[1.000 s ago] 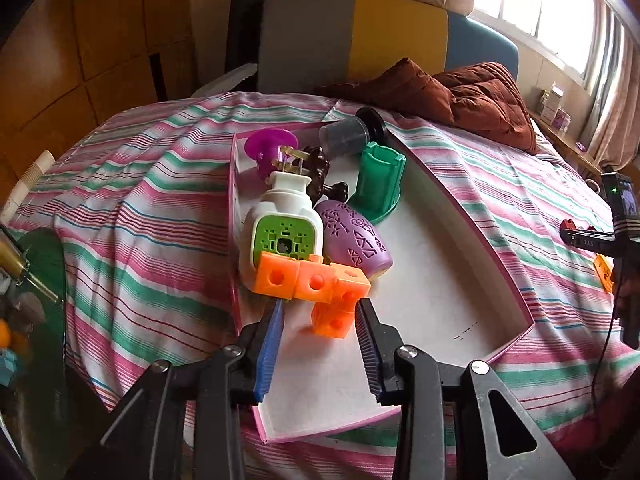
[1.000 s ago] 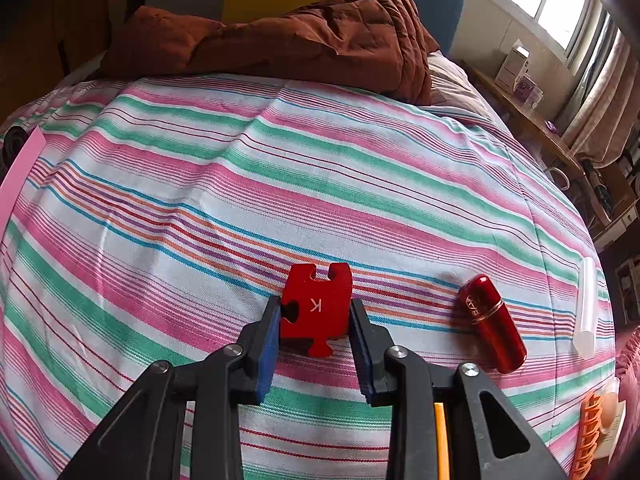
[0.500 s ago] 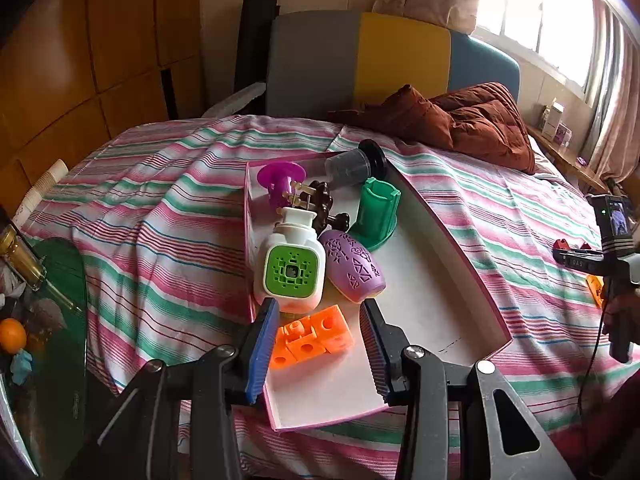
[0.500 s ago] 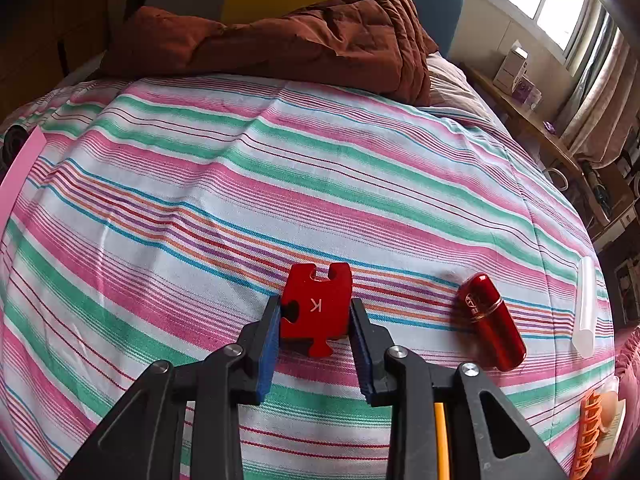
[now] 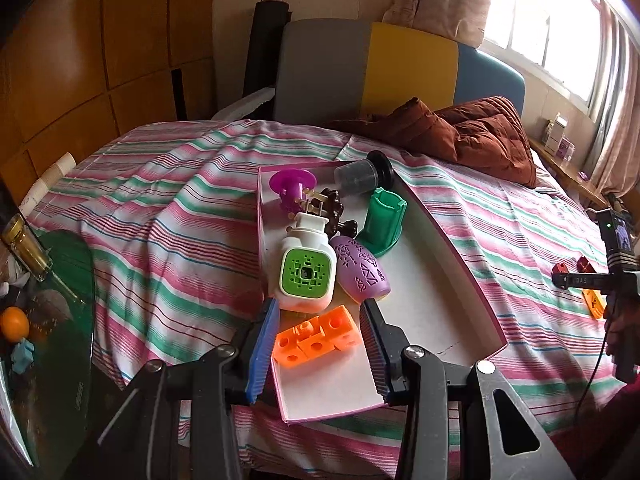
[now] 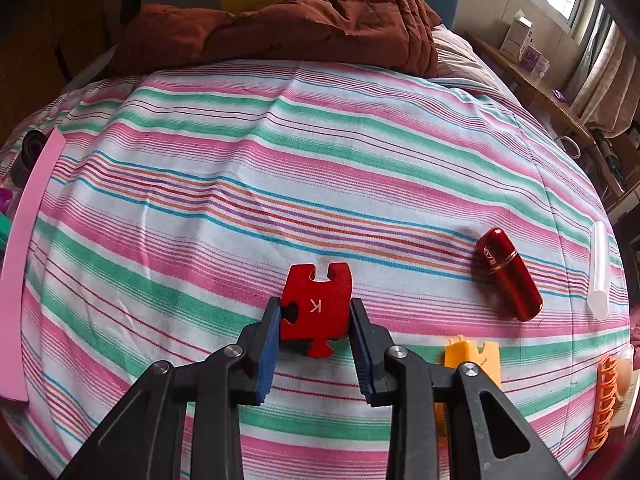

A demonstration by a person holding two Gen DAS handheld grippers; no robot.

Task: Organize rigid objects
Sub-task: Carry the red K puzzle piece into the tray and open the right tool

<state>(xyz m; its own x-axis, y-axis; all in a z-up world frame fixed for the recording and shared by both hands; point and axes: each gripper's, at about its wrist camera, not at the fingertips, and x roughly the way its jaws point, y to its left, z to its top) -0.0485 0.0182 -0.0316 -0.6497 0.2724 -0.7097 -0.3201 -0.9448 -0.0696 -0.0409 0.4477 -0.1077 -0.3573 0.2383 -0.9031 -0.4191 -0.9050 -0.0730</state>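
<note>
Two tongs | left (image 5: 318, 344) apart above orange blocks (image 5: 316, 336) | right (image 6: 314, 336) clamped on red piece (image 6: 318, 304)

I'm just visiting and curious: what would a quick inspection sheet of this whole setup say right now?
Surface: striped bedsheet, with a pink-rimmed tray on it.
Job's things: orange block piece, white-and-green bottle, purple egg and green cup in the tray; red lipstick on the sheet.
Clutter: brown quilt.
Grippers: left gripper open above the block piece; right gripper shut on red puzzle piece.
Cables: thin black cable hanging below the right gripper.
Surroundings: window, headboard.
</note>
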